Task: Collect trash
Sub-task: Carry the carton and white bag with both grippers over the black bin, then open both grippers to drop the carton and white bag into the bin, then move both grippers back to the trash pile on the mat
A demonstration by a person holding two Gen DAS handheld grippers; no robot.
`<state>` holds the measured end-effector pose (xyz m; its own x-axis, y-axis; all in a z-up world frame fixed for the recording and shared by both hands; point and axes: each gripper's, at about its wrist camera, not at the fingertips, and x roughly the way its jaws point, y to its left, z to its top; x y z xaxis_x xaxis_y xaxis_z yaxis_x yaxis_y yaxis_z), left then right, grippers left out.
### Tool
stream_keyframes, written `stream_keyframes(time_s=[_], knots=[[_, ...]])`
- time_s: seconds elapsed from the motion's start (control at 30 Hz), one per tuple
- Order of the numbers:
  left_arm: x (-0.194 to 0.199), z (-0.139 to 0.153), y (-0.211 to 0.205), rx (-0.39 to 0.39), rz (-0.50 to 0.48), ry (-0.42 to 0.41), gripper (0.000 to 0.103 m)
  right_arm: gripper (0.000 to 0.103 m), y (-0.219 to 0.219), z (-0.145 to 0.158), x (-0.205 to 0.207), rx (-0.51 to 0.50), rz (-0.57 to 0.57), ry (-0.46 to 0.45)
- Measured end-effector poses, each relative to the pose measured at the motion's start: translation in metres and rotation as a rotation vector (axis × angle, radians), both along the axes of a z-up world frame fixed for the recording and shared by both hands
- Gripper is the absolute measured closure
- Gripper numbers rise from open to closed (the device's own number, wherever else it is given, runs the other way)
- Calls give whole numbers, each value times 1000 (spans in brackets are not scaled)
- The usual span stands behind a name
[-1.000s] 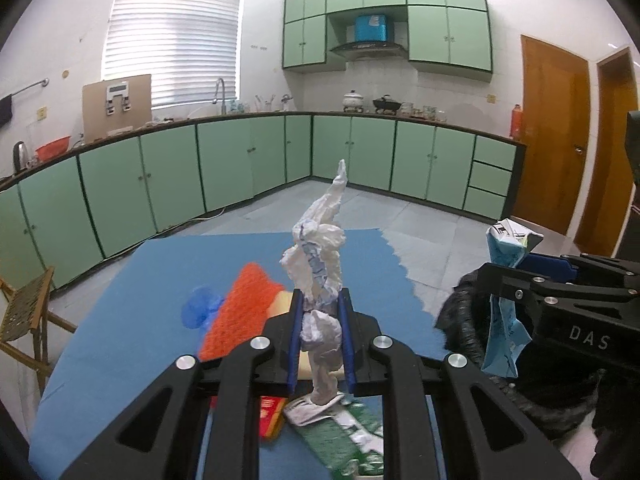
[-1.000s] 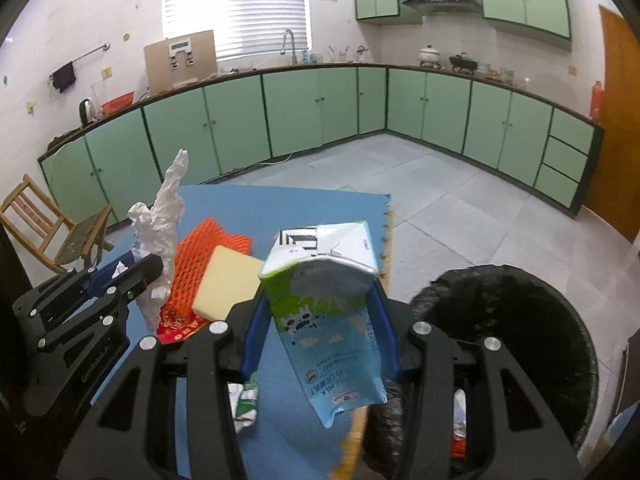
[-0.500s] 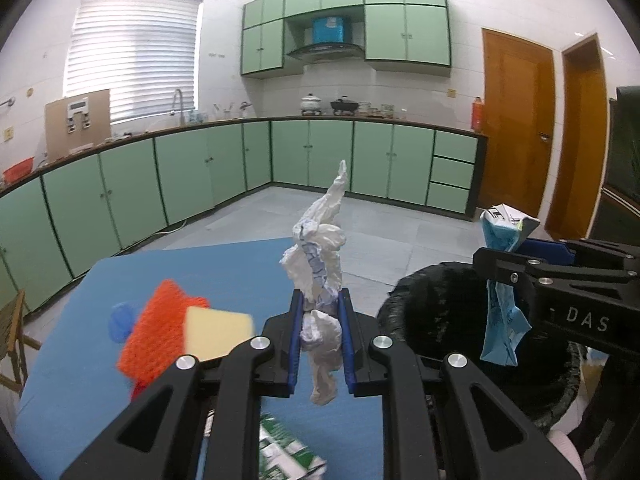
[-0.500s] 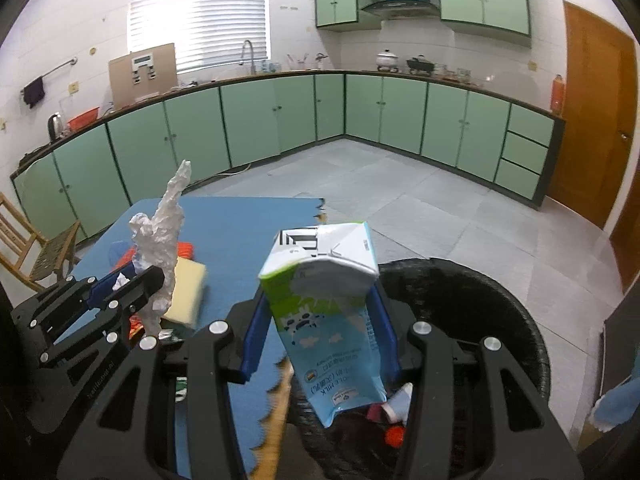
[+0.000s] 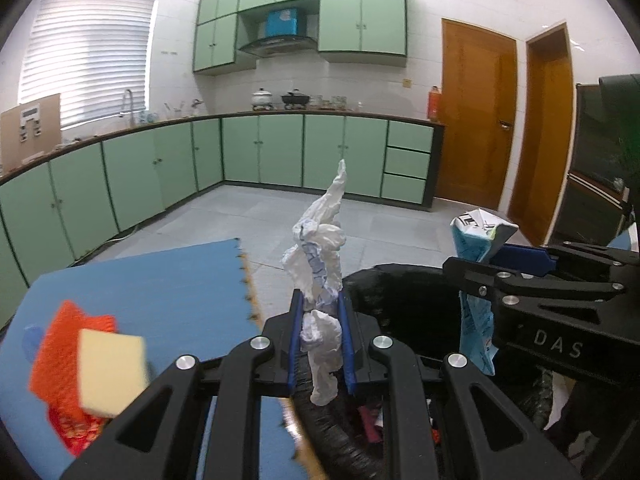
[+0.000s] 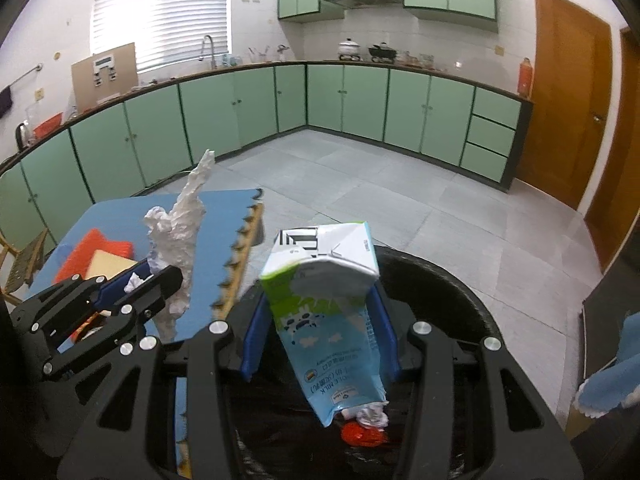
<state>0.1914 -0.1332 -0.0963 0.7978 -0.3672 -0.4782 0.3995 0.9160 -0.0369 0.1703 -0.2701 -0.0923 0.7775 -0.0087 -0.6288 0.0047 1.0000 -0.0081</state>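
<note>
My left gripper [image 5: 320, 344] is clamped on a twisted wad of white paper [image 5: 320, 264], its 2 blue pads pinching the wad low so most of it stands up ahead of the fingers. My right gripper [image 6: 320, 340] is clamped on a milk carton [image 6: 324, 300], which hangs top-up and slightly tilted between the pads. Directly under and ahead of the right fingers is the black trash bin [image 6: 472, 304], with a red scrap and some white paper already lying in it. From the left gripper, the bin's rim [image 5: 384, 276] sits just ahead and to the right, while the blue mat [image 5: 160, 280] with an orange net and yellow sponge [image 5: 108, 372] lies to the left.

I judge the carton is placed well enough to release. I would carry the paper further right past the rim before opening, since a light wad could catch on the edge.
</note>
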Motion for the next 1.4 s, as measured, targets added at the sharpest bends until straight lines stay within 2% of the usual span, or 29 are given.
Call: stream_keyframes(time_s=[0.4,0.43,0.5,0.53,0.57,0.8,1.07,1.4], knots=[[24,-27,-41,7,-61,54,86,58,-44,-26,14,13,-86,35],[25,-29,-44,8,-66,62,85,58,-47,-29,15,13,-91,40],[28,-34,-46,6,-70,74,76,56,-53,-34,17,13,-108,48],[29,-36,-47,4,-76,82,61,50,-56,-36,17,10,-113,51],[31,-36,-48,2,-76,83,54,46,-58,-37,19,3,-124,53],[29,-37,-38,6,-67,85,49,14,-64,-41,16,-3,-176,35],[21,-25,6,7,18,68,40,13,-34,-38,13,-2,-129,29],[0,-4,77,32,149,15,38,12,44,-23,15,32,11,16]])
